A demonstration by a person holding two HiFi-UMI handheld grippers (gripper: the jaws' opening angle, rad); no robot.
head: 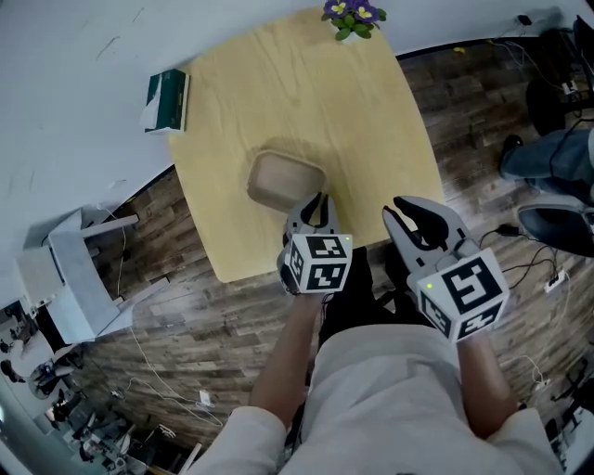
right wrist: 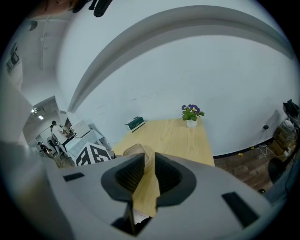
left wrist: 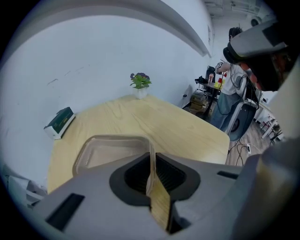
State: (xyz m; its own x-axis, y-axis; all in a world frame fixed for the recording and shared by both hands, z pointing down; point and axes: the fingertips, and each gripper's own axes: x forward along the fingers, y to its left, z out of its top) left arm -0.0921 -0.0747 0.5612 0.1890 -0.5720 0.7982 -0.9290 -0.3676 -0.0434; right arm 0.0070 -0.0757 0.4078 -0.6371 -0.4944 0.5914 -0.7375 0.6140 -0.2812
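Observation:
A beige plastic container (head: 278,176) lies on the light wooden table (head: 306,93), near its front edge. My left gripper (head: 317,199) is shut on the container's near rim. In the left gripper view the thin rim (left wrist: 151,159) runs edge-on between the two dark pads, with the tray's hollow (left wrist: 108,150) to the left. My right gripper (head: 413,209) hovers to the right, just off the table's front edge and above the floor. Its jaws stand a narrow gap apart with nothing between them (right wrist: 149,161); the container (right wrist: 137,151) shows beyond them.
A potted plant (head: 353,17) with purple flowers stands at the table's far edge. A green and white box (head: 167,100) lies at the far left corner. A white stand (head: 74,269) is on the floor at left. A seated person (head: 552,153) and cables (head: 548,269) are at right.

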